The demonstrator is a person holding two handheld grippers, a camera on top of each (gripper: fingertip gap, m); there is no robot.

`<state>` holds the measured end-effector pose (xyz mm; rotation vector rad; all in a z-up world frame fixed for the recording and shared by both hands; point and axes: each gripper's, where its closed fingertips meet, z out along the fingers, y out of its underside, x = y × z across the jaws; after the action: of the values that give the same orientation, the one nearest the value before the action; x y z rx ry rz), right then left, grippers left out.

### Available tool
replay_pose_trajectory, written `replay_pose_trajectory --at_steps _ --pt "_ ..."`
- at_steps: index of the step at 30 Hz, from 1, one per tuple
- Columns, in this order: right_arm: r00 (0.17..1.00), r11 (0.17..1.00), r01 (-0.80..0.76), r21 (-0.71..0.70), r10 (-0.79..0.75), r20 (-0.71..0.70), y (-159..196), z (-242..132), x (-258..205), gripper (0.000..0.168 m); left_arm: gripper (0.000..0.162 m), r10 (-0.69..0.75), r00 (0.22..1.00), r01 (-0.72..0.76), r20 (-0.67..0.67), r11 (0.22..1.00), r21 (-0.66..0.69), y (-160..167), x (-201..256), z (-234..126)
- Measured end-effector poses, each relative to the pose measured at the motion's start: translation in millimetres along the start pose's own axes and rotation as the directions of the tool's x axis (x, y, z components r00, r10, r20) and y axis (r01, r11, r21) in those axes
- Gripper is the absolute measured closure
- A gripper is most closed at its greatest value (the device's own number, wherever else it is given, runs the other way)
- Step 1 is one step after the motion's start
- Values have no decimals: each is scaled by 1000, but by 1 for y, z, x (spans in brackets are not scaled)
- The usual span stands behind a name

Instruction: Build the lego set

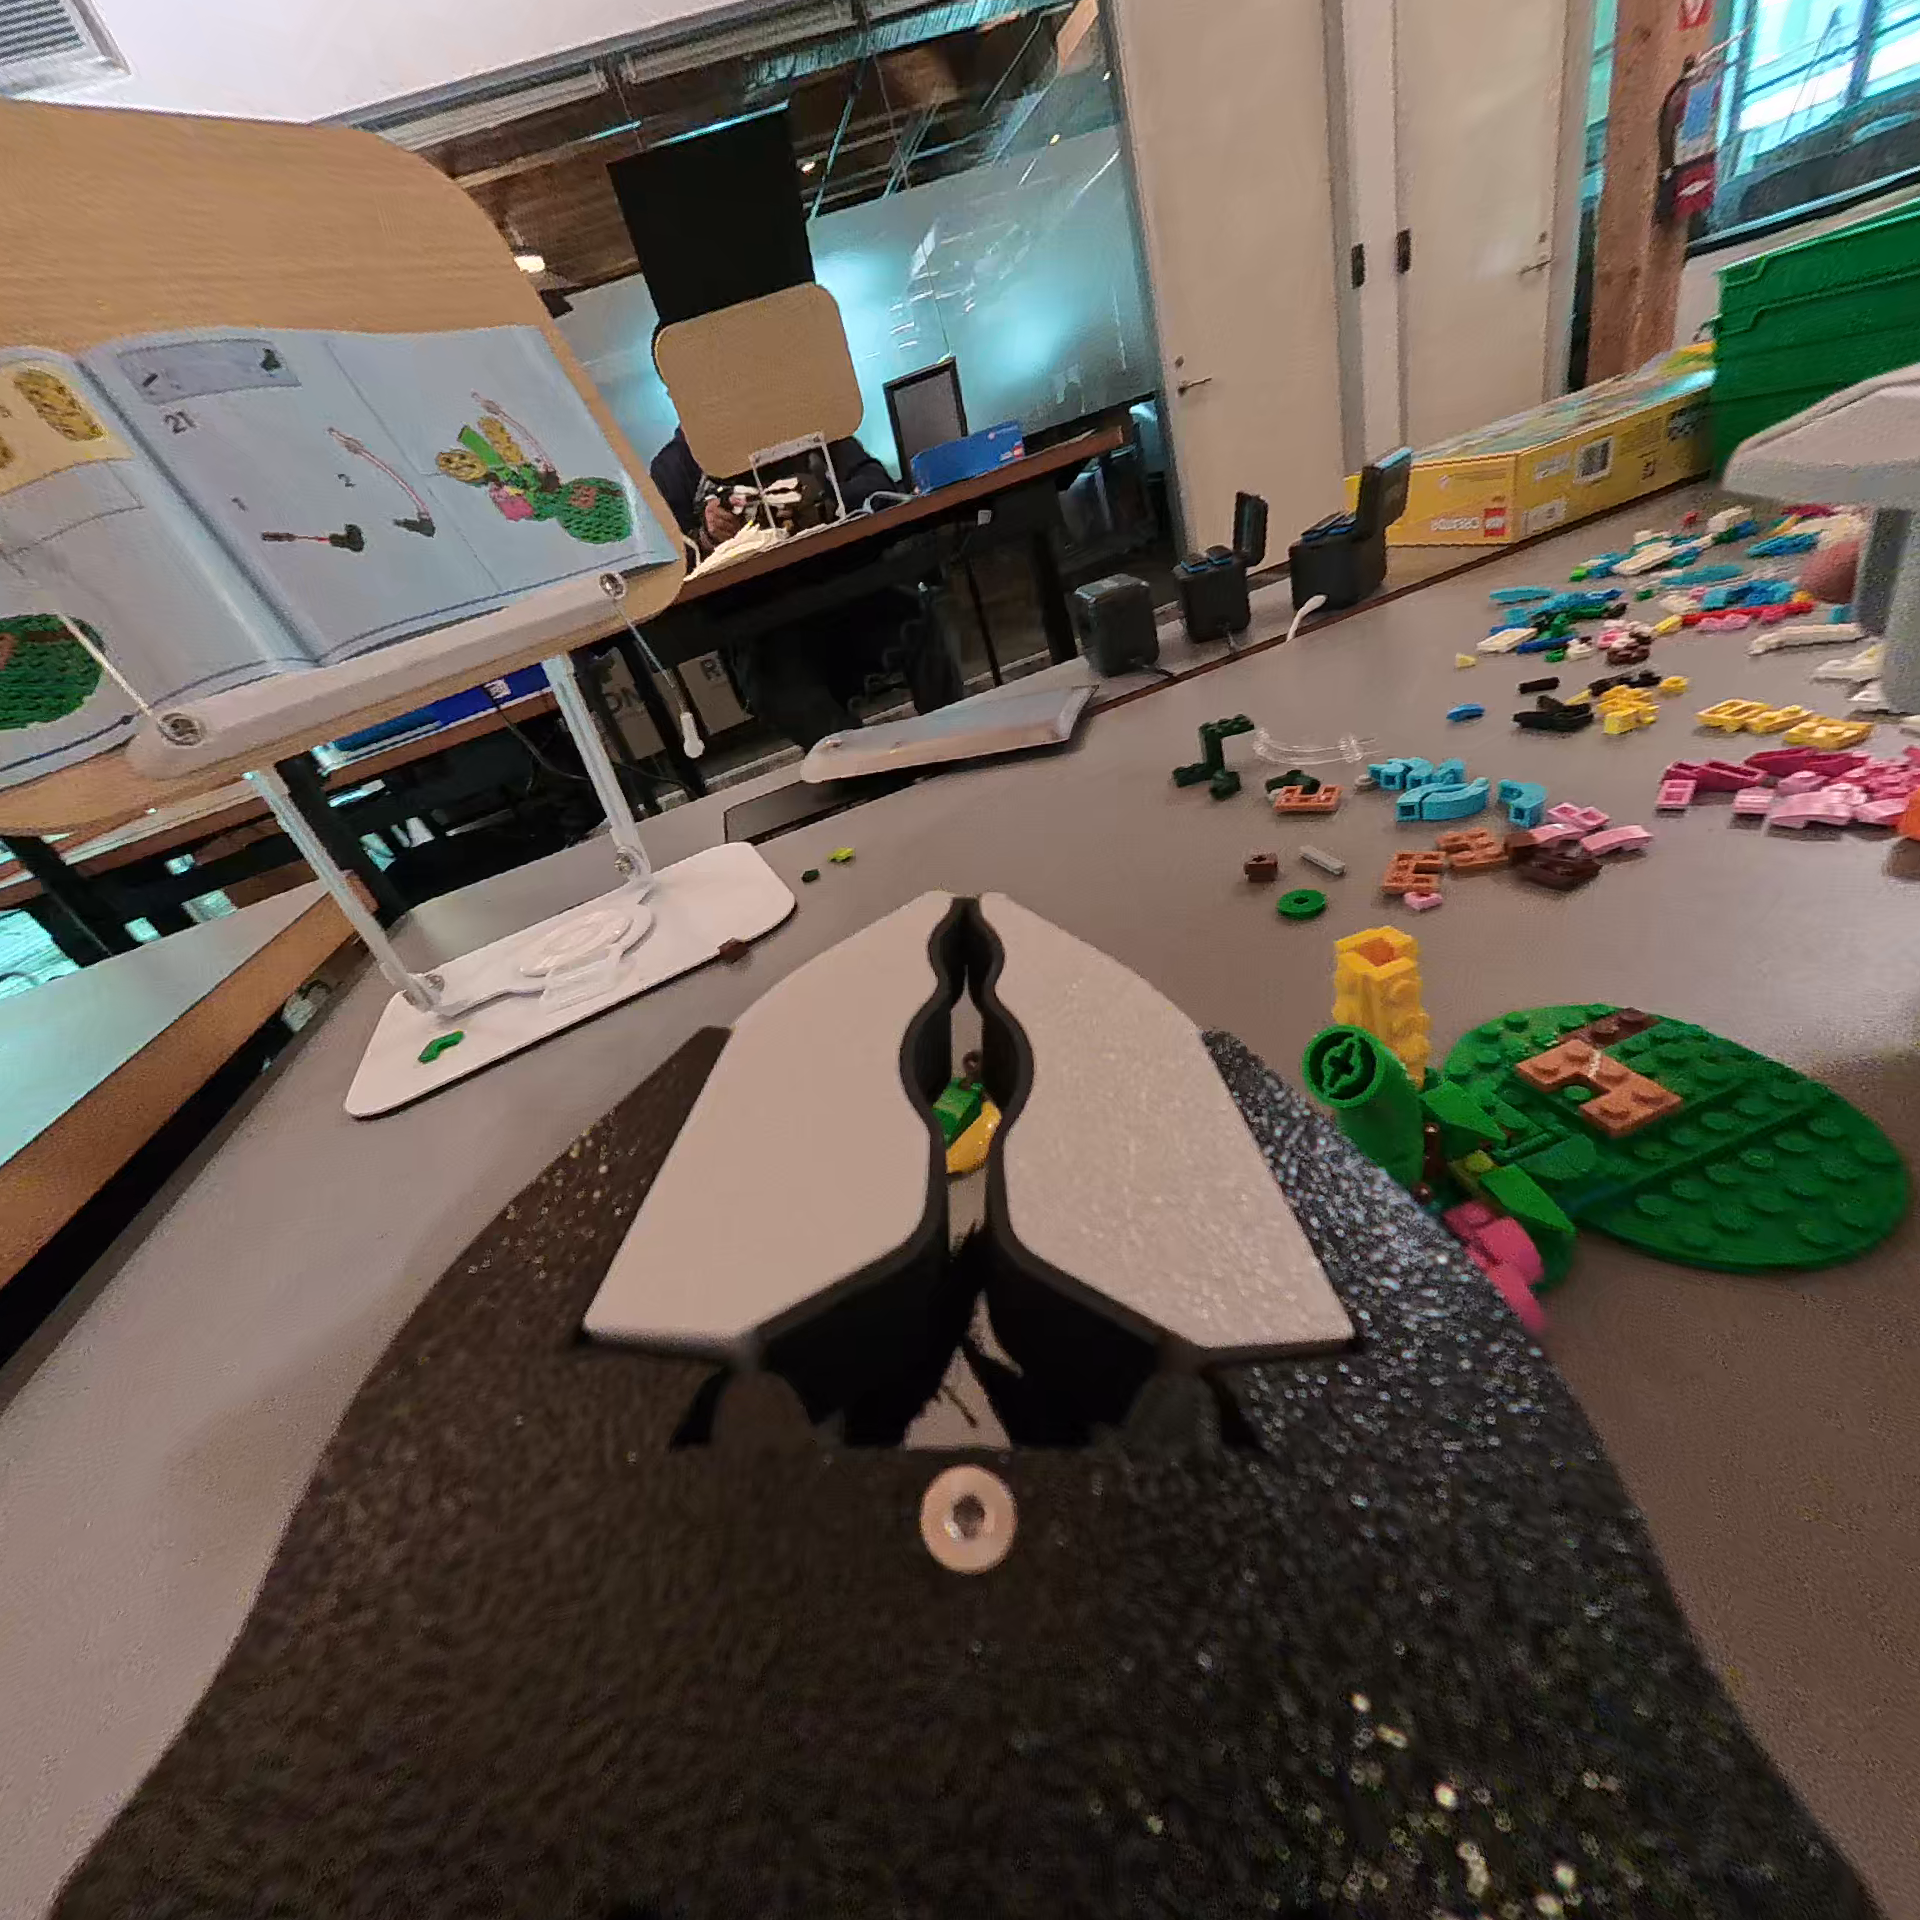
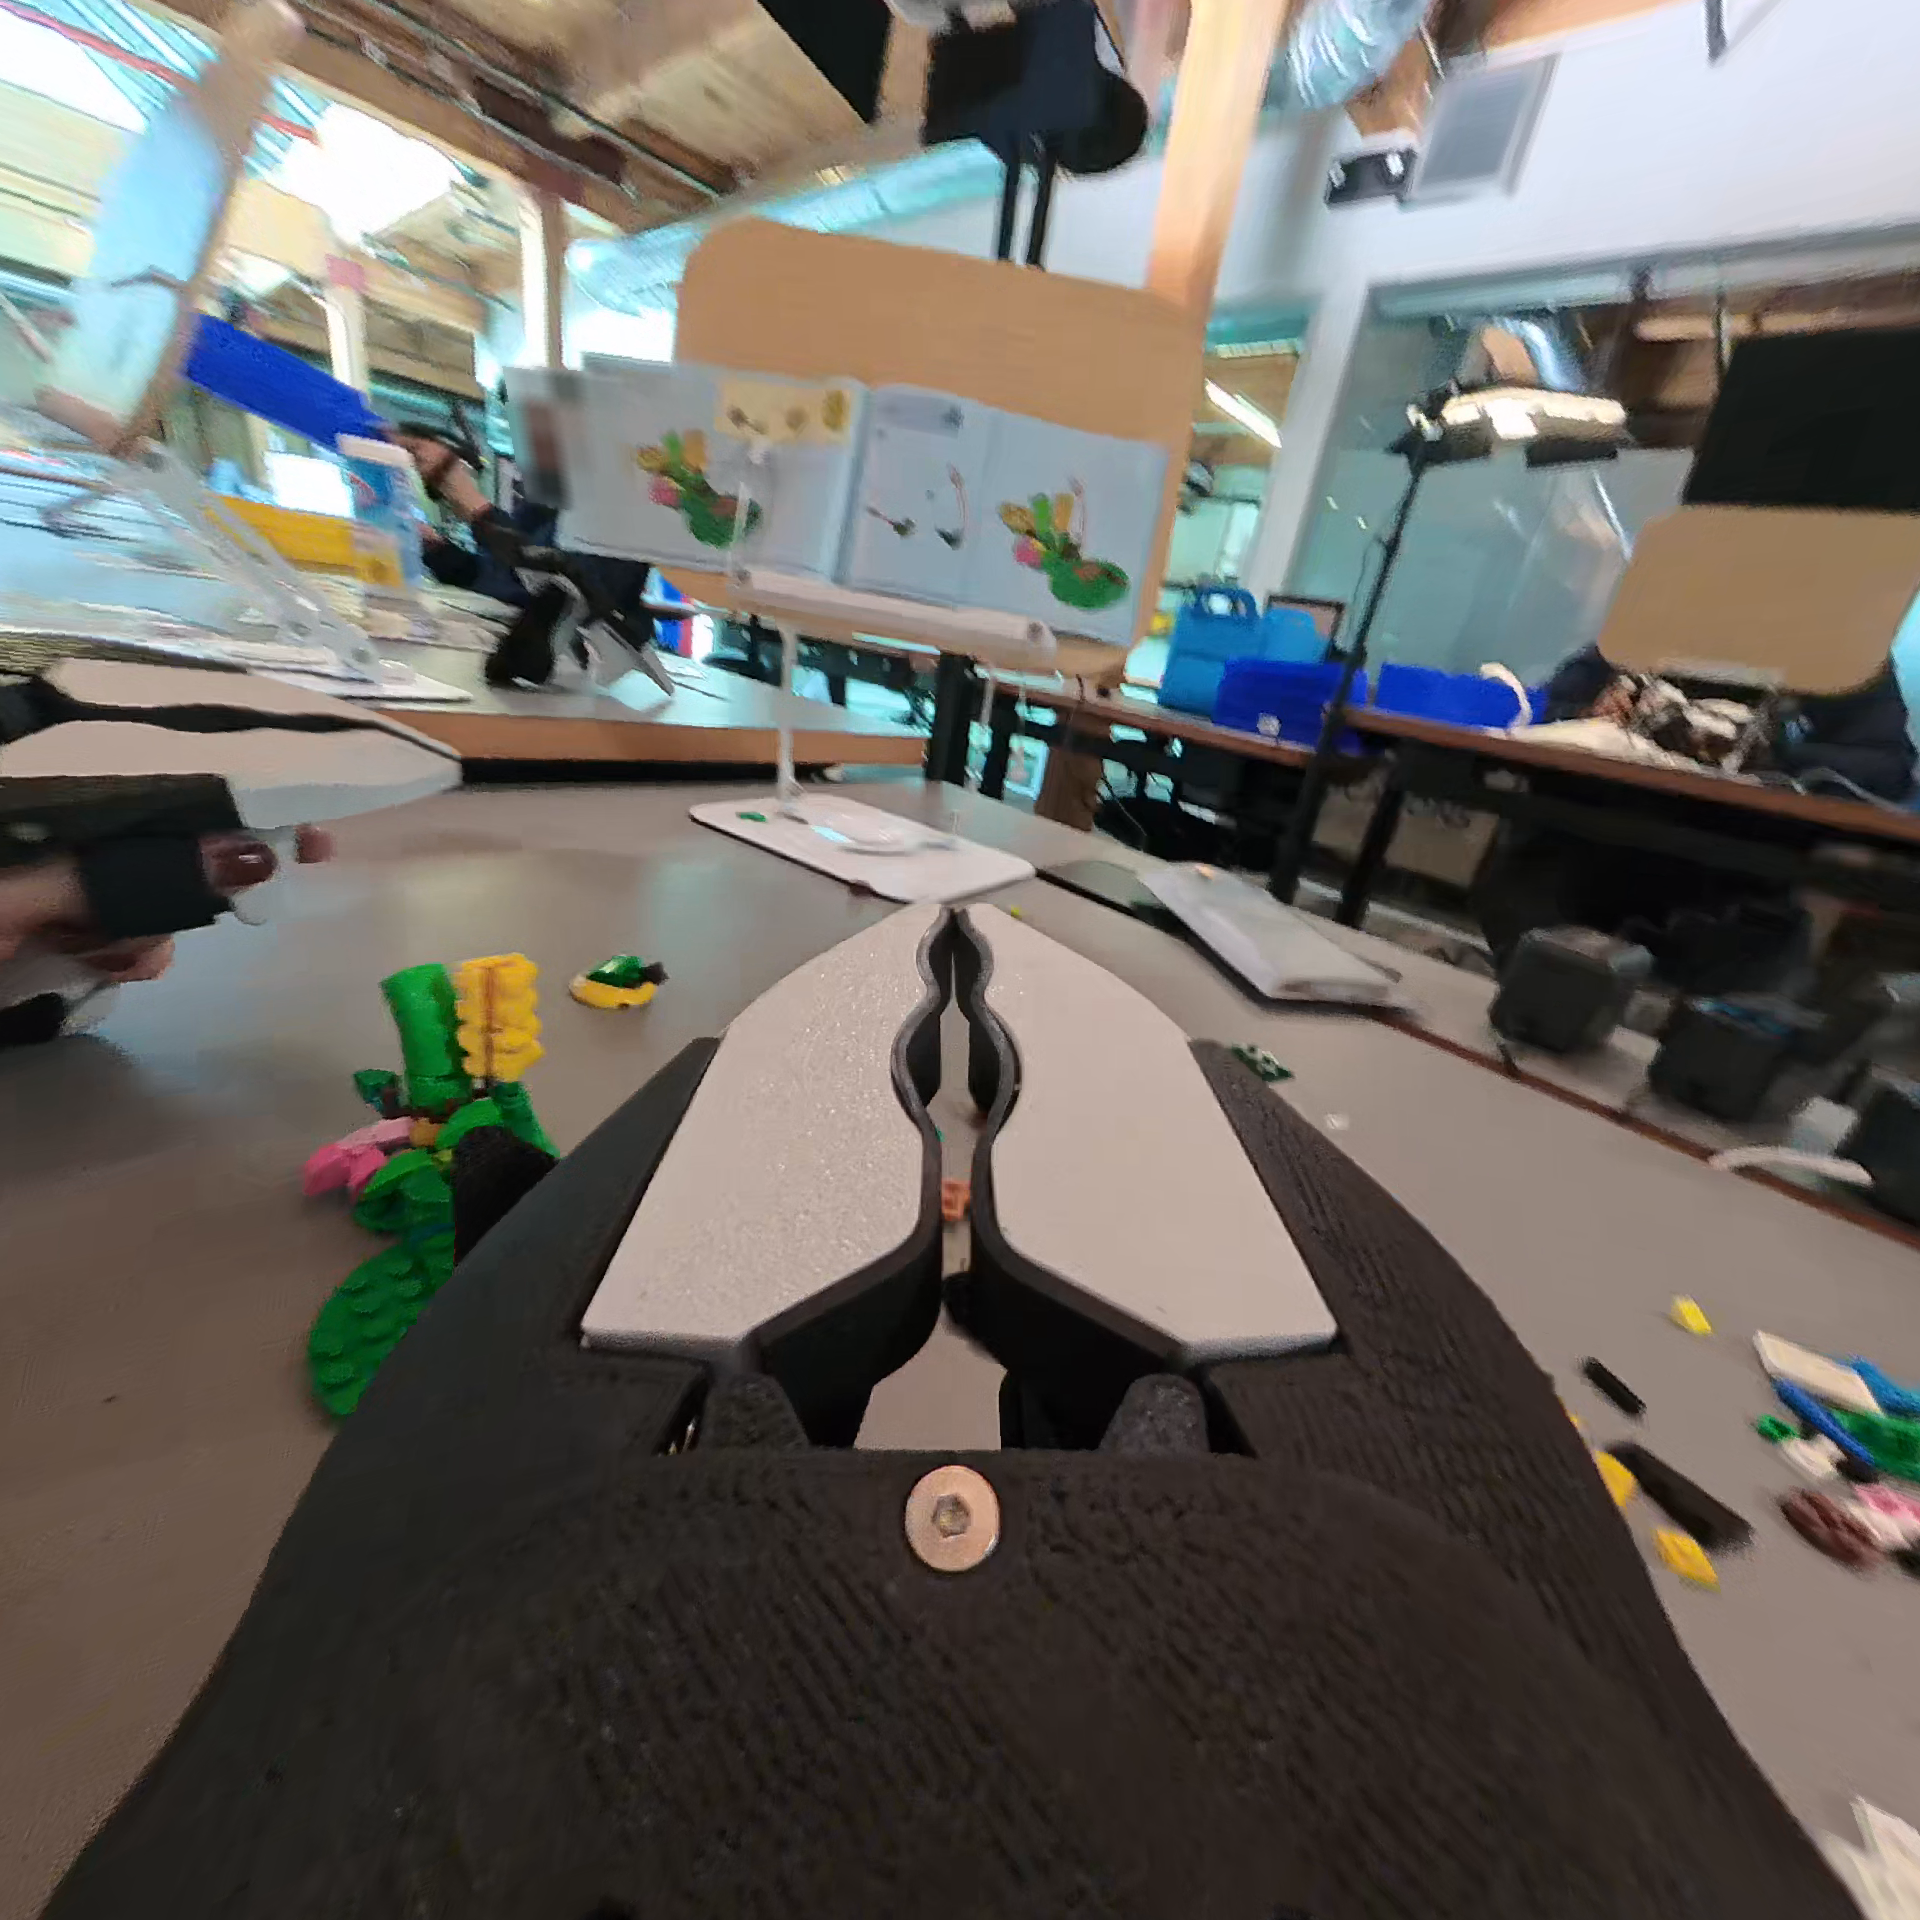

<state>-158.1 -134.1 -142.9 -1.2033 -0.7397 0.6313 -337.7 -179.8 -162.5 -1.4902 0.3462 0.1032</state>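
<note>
My left gripper (image 1: 966, 912) is shut and hovers over the grey table; it also shows at the left of the right wrist view (image 2: 442, 756), held by a hand. A small yellow and green piece (image 1: 968, 1124) lies on the table below it, seen through the finger gap and in the right wrist view (image 2: 615, 982). The partial build (image 1: 1662, 1143), a round green plate with brown tiles, a green tube, a yellow column and pink bits, stands to its right (image 2: 447, 1101). My right gripper (image 2: 951, 916) is shut. A tiny orange piece (image 2: 954, 1197) shows in its gap; I cannot tell if it is held.
The open instruction booklet (image 1: 312, 499) sits on a white stand at the table's far side (image 2: 883, 499). Loose coloured bricks (image 1: 1621, 727) are spread at the right (image 2: 1829, 1455). Black chargers (image 1: 1216, 592) and a flat grey pad (image 1: 945, 727) line the far edge. The left gripper's tips are roughly 20 cm from the right gripper's.
</note>
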Motion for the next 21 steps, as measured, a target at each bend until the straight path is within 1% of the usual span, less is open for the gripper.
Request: replay_pose_trajectory --at_steps 1,3,6,9,14,21 --pt "1000 1000 7 24 -7 13 -3 0 -4 168 162 -8 1000 8 -21 1000 15 -2 2 -1" --pt "1000 999 23 47 -23 -4 -5 0 -6 168 162 -39 998 42 -50 998 47 -6 4 -2" --pt "996 994 93 51 -92 -20 -6 1 -11 168 162 -86 996 88 -36 994 60 -7 -2 -3" --pt "987 986 163 33 -163 -3 -5 3 -21 168 162 -89 995 91 -34 993 73 -9 -3 -3" --pt "981 980 187 64 -190 46 -11 2 -36 168 162 -66 997 70 -47 994 83 -10 1 -4" --pt "972 973 221 64 -225 73 -10 2 -46 168 162 -124 989 133 -80 984 118 -14 0 -7"
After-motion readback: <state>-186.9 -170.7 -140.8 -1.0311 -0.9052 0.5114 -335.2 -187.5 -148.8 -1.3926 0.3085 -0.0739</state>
